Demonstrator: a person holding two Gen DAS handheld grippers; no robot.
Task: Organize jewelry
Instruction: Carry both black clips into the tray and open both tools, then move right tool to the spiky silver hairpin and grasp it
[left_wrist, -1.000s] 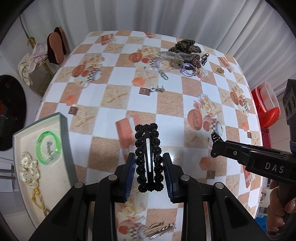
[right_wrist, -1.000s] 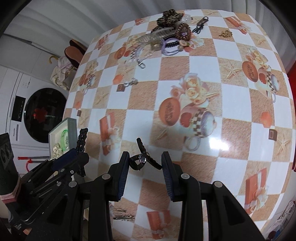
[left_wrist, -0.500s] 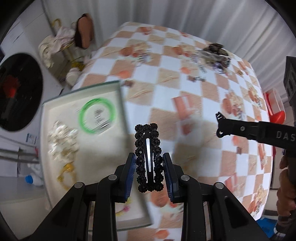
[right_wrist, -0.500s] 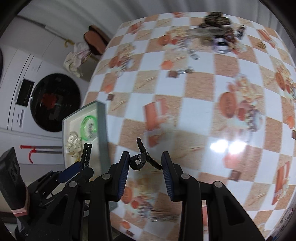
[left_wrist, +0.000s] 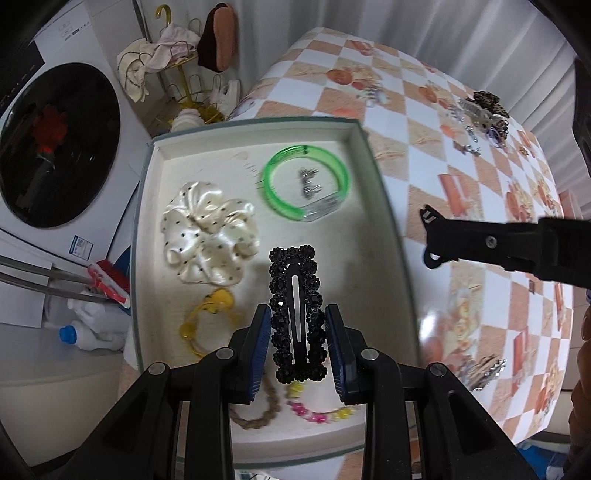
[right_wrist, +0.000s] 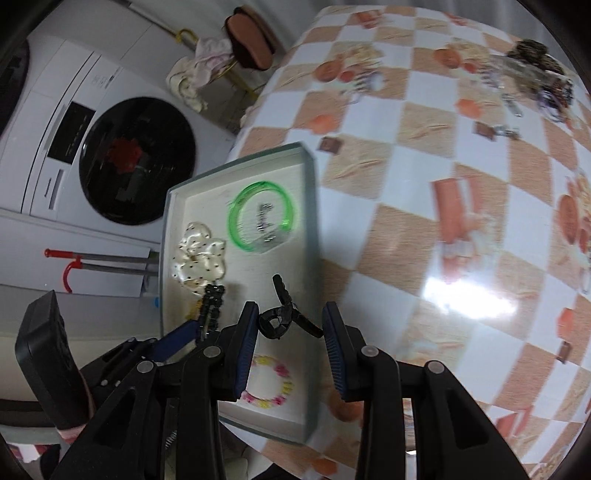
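Gripping one black beaded snap clip (left_wrist: 297, 314) between its two blue pads, the left gripper (left_wrist: 298, 341) stands narrowly parted at the bottom centre of its own view, the clip pointing up over the white tray (left_wrist: 384, 206) that fills the middle of the frame. Inside the tray lie one green bangle (left_wrist: 271, 171) toward the upper middle with a small silver piece (left_wrist: 309, 181) within its ring, one cream dotted scrunchie (left_wrist: 208, 232) to its left, one yellow hair tie (left_wrist: 207, 314) lower left, one braided brown band (left_wrist: 260, 413) and one pink-and-yellow bead bracelet (left_wrist: 319, 408) at the bottom. The right gripper (right_wrist: 290, 332), bottom centre of its view, is likewise narrowly parted with one small black claw clip (right_wrist: 282, 314) between its pads; whether both pads press on it I cannot tell, though it hangs there above the tray's right side. One pile of remaining accessories (right_wrist: 535, 74) sits at the upper right of the checkered tablecloth (right_wrist: 424, 184), well apart from the tray, and one loose silver cluster (left_wrist: 484, 371) lies at the lower right of the left view. One washing machine (right_wrist: 110, 155) fills the upper left
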